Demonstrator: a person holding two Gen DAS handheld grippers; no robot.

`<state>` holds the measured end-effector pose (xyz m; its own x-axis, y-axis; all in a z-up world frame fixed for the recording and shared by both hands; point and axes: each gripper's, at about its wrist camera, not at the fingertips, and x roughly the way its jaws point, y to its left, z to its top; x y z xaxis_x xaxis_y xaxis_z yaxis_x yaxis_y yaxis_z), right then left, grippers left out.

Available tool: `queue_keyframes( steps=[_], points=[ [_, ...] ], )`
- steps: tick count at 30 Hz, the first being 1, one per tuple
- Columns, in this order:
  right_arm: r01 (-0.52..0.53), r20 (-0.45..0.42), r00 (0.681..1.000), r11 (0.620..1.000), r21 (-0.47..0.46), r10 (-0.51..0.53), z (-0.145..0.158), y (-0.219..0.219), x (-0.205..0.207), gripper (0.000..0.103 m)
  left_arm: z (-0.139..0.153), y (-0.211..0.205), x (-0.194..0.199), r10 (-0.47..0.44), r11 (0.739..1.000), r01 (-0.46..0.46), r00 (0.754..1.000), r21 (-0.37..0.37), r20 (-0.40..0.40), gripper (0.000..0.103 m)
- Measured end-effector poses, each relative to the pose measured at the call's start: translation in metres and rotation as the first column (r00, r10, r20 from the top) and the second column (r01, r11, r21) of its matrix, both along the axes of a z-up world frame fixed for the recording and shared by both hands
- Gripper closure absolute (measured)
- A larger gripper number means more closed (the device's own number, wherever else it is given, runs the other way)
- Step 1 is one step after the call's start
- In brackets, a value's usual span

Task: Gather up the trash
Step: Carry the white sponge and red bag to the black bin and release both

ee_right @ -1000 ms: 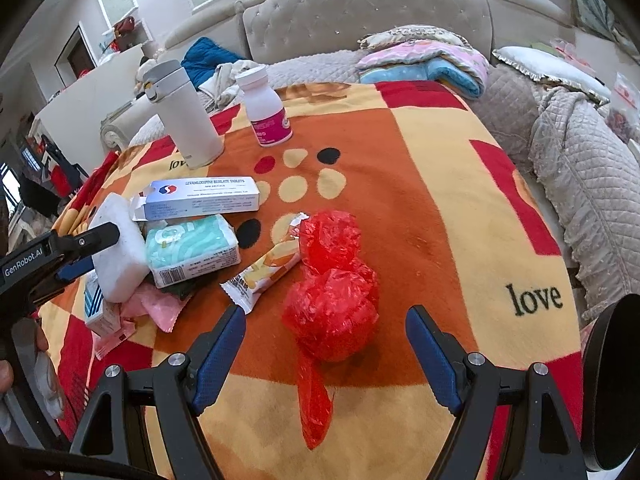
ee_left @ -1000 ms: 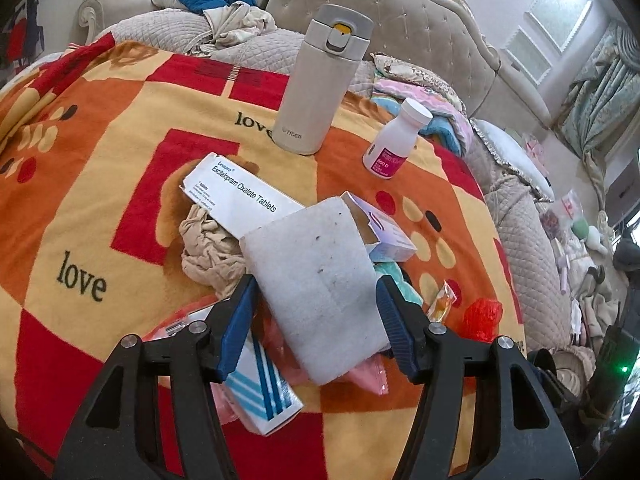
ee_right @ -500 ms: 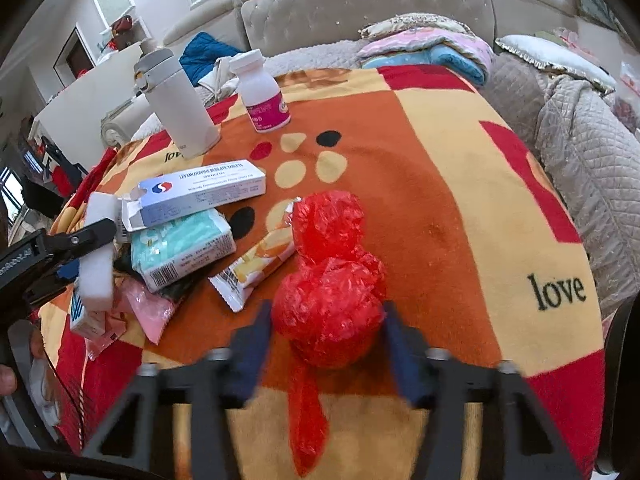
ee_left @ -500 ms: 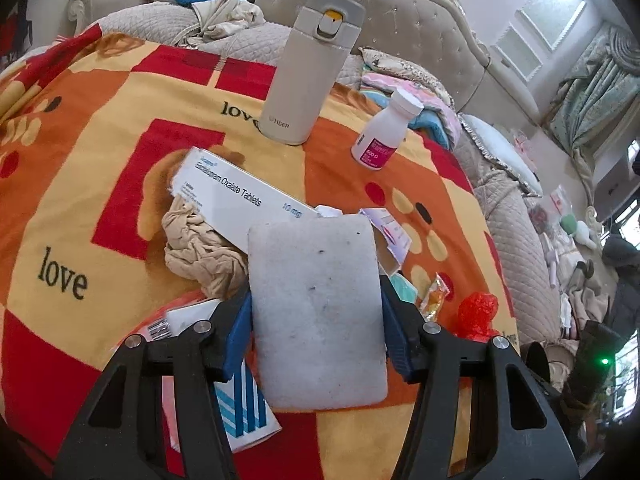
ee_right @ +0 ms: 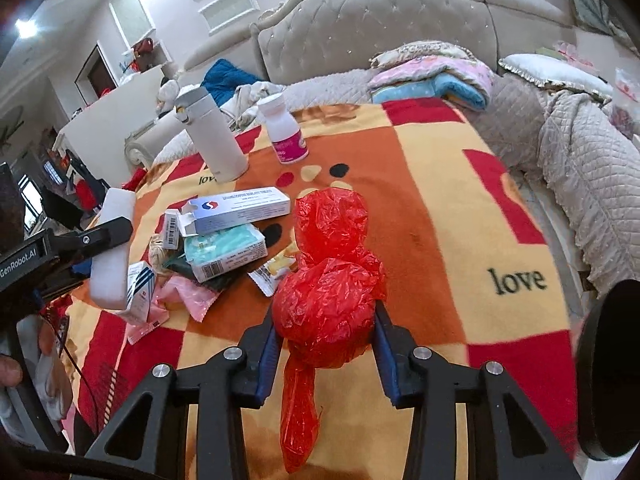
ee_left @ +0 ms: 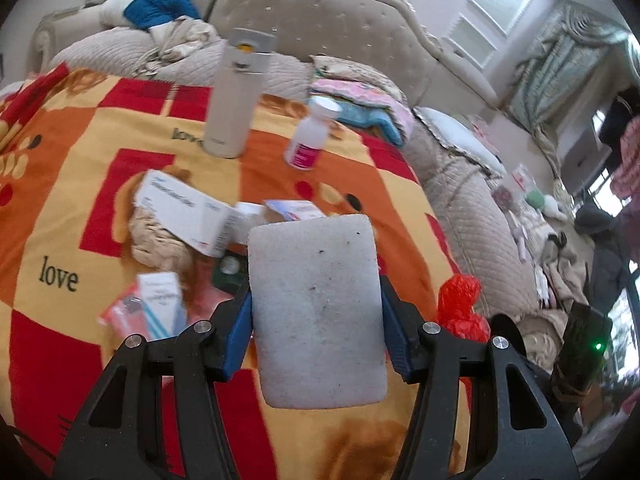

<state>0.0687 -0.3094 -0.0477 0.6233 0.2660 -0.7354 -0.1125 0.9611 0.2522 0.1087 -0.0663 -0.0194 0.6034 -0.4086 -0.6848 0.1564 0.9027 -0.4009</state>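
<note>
While sponge [ee_left: 316, 316] hides clutter, both jaws clenched: left sponge, right red bag [ee_right: 328, 300].

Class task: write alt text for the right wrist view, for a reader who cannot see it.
The right gripper has its fingers closed on a crumpled red plastic bag above an orange, red and yellow blanket. To the left lie medicine boxes and wrappers; the left gripper holds a white sponge. Behind stand a flask and pill bottle.

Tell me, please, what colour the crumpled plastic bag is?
Bright red; the plastic bag shows best in the right wrist view.
</note>
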Motion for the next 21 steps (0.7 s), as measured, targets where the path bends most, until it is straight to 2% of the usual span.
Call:
queue_keyframes(
  steps=[8, 21],
  points=[
    [0.045, 0.016, 0.999, 0.999, -0.012, -0.045, 0.008, -0.032, -0.029, 0.063, -0.002, -0.058, -0.02, -0.104, 0.993, 0.102, 0.994, 0.065, 0.016, 0.048],
    [0.169, 0.0, 0.986, 0.985, -0.029, -0.169, 0.006, -0.105, -0.063, 0.063, -0.007, -0.145, -0.036, -0.247, 0.965, 0.245, 0.969, 0.097, 0.013, 0.048]
  ],
)
